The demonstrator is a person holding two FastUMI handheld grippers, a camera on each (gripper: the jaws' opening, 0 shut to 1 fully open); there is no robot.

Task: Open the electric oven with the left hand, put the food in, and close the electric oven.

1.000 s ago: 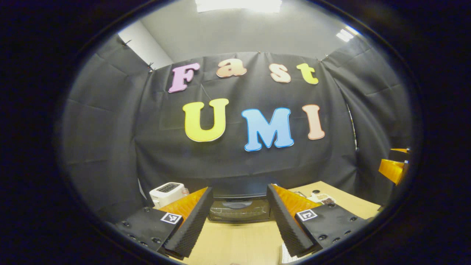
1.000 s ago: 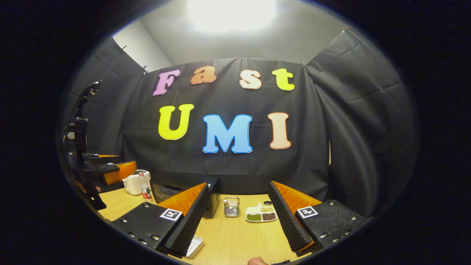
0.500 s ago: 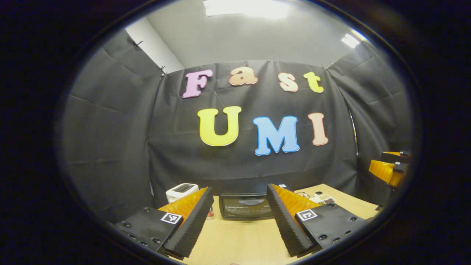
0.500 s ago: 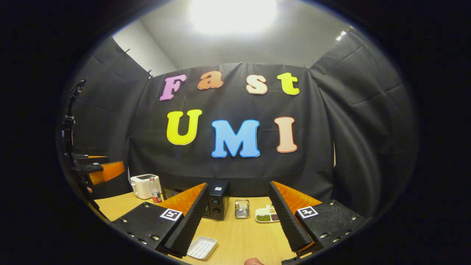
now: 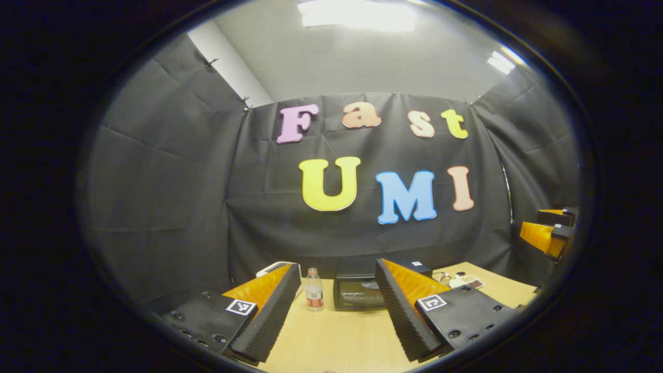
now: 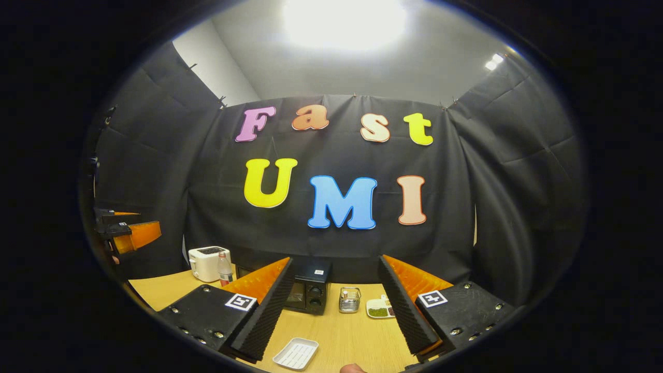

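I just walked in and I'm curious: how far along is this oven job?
Barely started. The electric oven looks closed, with nothing done yet. Both claws are open and empty: the left claw hangs short of the oven, the right claw above the table. Opening, loading food and closing all remain.

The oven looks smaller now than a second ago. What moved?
Both grippers drew back from the table. In the left gripper view the oven shrank and a bottle came into sight beside it. In the right gripper view the white tray came fully into sight. Nothing was grabbed or let go. Both grippers stay open, the oven door shut.
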